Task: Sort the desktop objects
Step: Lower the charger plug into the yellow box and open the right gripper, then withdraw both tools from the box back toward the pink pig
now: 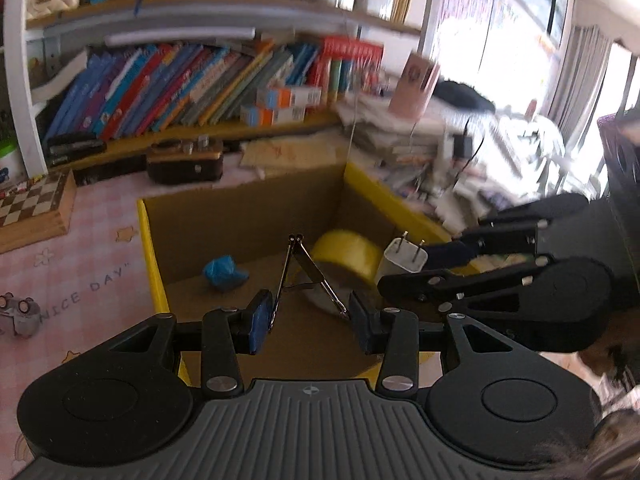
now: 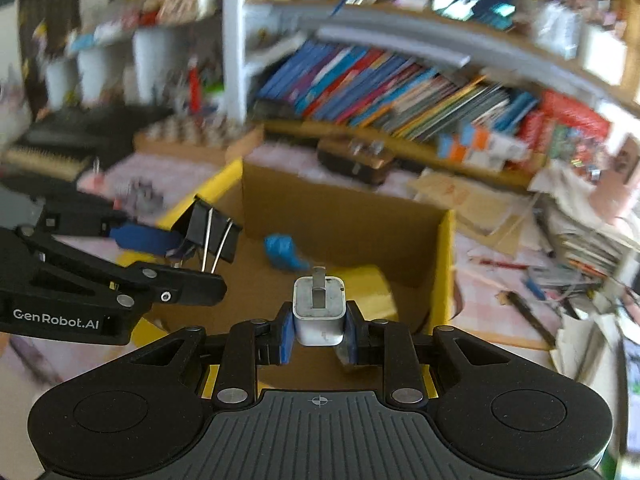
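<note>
Right wrist view: right gripper (image 2: pixel 318 330) clamps the charger (image 2: pixel 319 312), prongs forward, directly above the box (image 2: pixel 344 216); left gripper (image 1: pixel 311 318) pinches the binder clip (image 1: pixel 304 276) above that box.

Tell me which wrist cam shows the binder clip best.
Right wrist. There the binder clip shows side-on, black body and both wire handles, at the left gripper over the cardboard box. The left wrist view shows only its splayed handles between the pads.
</note>
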